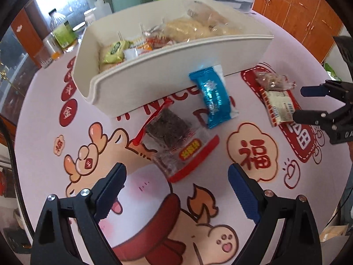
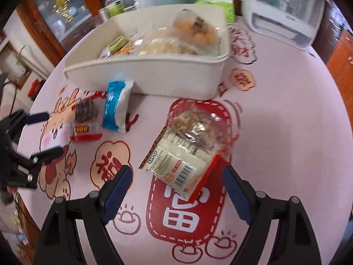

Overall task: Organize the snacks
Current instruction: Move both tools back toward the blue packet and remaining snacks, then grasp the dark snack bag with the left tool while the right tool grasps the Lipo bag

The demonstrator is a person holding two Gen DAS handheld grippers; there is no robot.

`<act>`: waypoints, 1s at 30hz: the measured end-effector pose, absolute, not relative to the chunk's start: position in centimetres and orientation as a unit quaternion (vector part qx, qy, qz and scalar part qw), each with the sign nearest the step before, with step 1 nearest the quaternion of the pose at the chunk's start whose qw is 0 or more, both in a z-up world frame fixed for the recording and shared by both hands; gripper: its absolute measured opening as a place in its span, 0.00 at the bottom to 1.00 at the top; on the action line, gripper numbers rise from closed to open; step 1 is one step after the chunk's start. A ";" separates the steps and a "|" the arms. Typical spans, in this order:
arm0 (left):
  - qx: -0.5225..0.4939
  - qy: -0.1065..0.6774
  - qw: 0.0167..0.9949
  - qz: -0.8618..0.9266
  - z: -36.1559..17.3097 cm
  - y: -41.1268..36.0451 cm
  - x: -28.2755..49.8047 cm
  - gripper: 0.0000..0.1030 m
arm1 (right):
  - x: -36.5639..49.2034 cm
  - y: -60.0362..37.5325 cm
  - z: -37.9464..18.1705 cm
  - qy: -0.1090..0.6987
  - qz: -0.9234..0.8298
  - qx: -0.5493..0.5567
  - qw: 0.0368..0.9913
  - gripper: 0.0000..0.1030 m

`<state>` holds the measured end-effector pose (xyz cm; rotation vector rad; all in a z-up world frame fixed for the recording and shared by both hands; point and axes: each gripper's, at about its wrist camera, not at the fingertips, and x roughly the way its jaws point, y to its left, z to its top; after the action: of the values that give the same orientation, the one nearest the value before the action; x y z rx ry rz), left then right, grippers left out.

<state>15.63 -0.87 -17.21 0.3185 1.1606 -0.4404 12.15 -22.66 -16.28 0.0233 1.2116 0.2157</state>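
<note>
White bin (image 1: 167,70) on the surface (image 1: 253,198) holds several snacks. Left hand-held gripper (image 1: 176,190) gapes wide, empty, above red-edged packet (image 1: 176,141); right hand-held gripper (image 2: 177,190), equally wide, empty, above barcode packet (image 2: 176,165).

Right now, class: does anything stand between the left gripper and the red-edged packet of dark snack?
Nothing visible does. The left gripper stands open above bare tablecloth, with the red-edged packet directly ahead.

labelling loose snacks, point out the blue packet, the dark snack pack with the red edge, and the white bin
blue packet (image 1: 213,95), left wrist view, middle of its shiny wrapper
dark snack pack (image 1: 174,135), left wrist view, clear window over the dark contents
white bin (image 1: 154,75), left wrist view, near outer wall
</note>
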 end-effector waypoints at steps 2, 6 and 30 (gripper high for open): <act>0.142 0.549 0.796 -0.212 -18.0 -0.7 16.4 0.90 | 12.6 -22.6 -17.2 0.570 0.109 0.004 0.814 0.82; 0.144 0.564 0.783 -0.220 -19.5 -0.5 17.5 0.90 | 13.2 -22.6 -18.5 0.573 0.125 -0.001 0.810 0.82; -0.052 0.626 0.766 -0.135 -20.7 1.8 24.4 0.90 | 14.8 -18.7 -19.7 0.564 0.183 -0.044 0.804 0.82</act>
<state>24.44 1.78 -20.74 -0.1120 1.3599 -0.2937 14.83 -18.68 -19.72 -0.0933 1.2072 0.3917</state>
